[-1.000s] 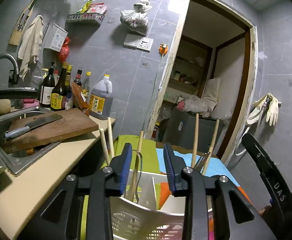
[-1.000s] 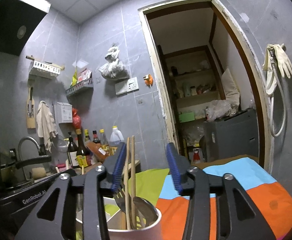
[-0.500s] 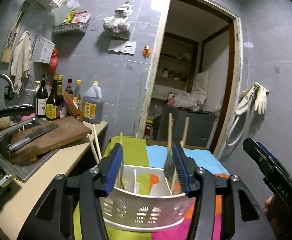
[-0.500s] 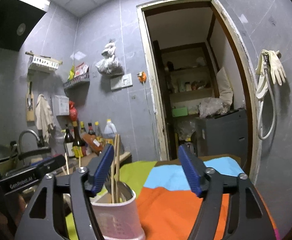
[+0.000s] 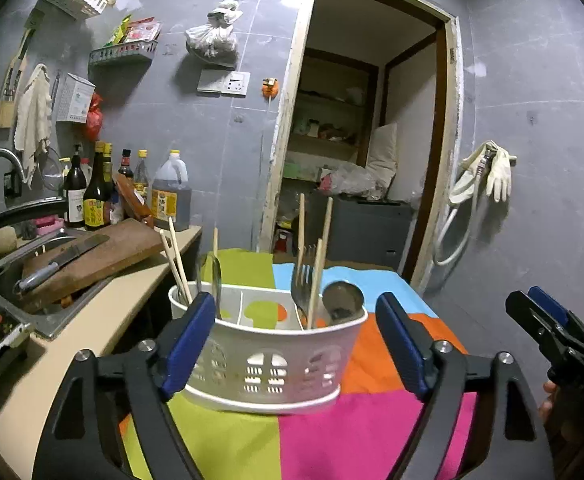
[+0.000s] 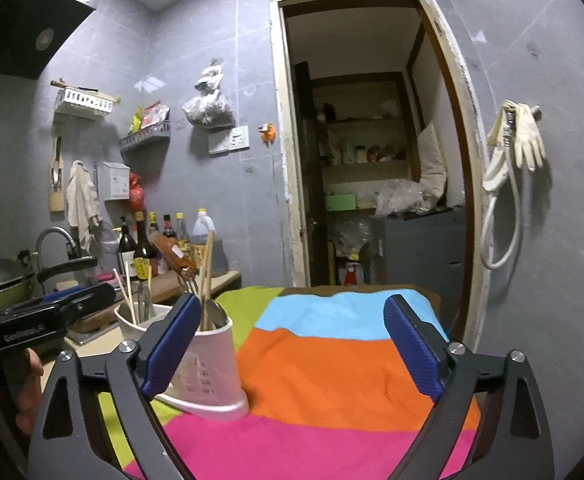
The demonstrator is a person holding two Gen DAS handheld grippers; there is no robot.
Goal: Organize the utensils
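Observation:
A white slotted utensil caddy (image 5: 268, 356) stands on the multicoloured cloth (image 5: 331, 432). It holds wooden chopsticks (image 5: 178, 258), a fork (image 5: 303, 280) and spoons (image 5: 341, 300), sorted in compartments. My left gripper (image 5: 295, 340) is open and empty, its jaws on either side of the caddy's near face, a little back from it. My right gripper (image 6: 292, 348) is open and empty over the cloth, with the caddy (image 6: 208, 364) just behind its left finger. Each gripper also shows at the edge of the other's view.
A counter at the left holds a sink (image 5: 20, 280), a cutting board (image 5: 96, 256) with a cleaver (image 5: 60, 260), and several bottles (image 5: 96, 192). An open doorway (image 5: 363, 160) lies behind the table. Rubber gloves (image 5: 491, 172) and a hose hang on the right wall.
Both grippers have opened wide and drawn back from the caddy. The caddy now shows whole in the left wrist view, standing on the cloth.

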